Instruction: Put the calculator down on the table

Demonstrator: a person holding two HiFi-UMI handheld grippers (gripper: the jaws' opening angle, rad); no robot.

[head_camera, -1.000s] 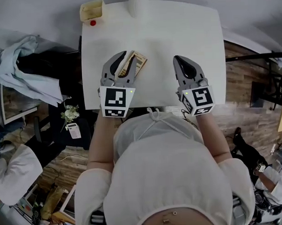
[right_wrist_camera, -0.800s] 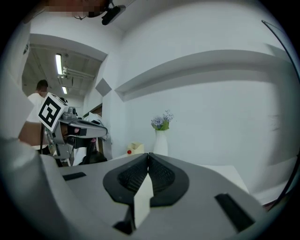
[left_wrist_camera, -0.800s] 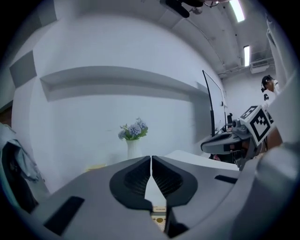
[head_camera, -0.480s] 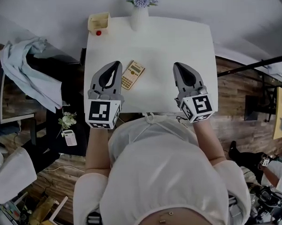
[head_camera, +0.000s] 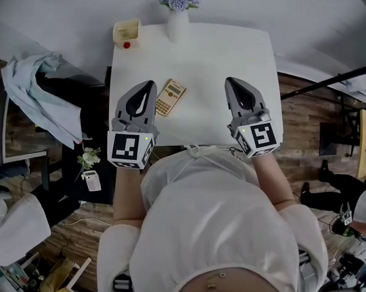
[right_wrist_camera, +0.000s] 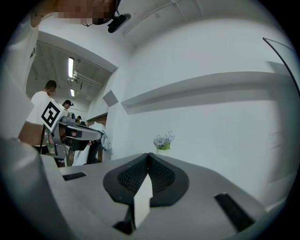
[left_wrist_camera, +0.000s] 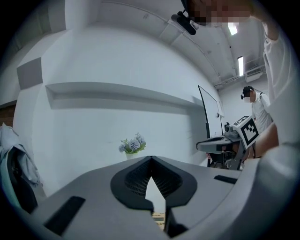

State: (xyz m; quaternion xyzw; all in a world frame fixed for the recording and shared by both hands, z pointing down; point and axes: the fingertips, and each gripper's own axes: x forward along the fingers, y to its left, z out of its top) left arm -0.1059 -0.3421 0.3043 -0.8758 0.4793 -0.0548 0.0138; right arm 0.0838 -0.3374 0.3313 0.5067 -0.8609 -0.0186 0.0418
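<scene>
The tan calculator (head_camera: pixel 170 97) lies flat on the white table (head_camera: pixel 227 51), tilted, near the front left part. My left gripper (head_camera: pixel 149 83) hovers just left of it with its jaws shut and nothing between them. My right gripper (head_camera: pixel 230 81) is held over the table's right side, also shut and empty. In the left gripper view the shut jaws meet at my left gripper (left_wrist_camera: pixel 151 158), and a sliver of the calculator (left_wrist_camera: pixel 158 218) shows below them. The right gripper view shows my right gripper (right_wrist_camera: pixel 149 155) pointing level at the wall.
A white vase of pale flowers (head_camera: pixel 177 11) stands at the table's far edge. A small yellow box (head_camera: pixel 126 32) with a red item sits at the far left corner. A cloth-draped chair (head_camera: pixel 37 87) is left of the table. Wooden floor lies on both sides.
A second ago the left jaws stood open over the calculator. They have shut and moved off to its left. Both grippers have risen; the calculator stays on the table.
</scene>
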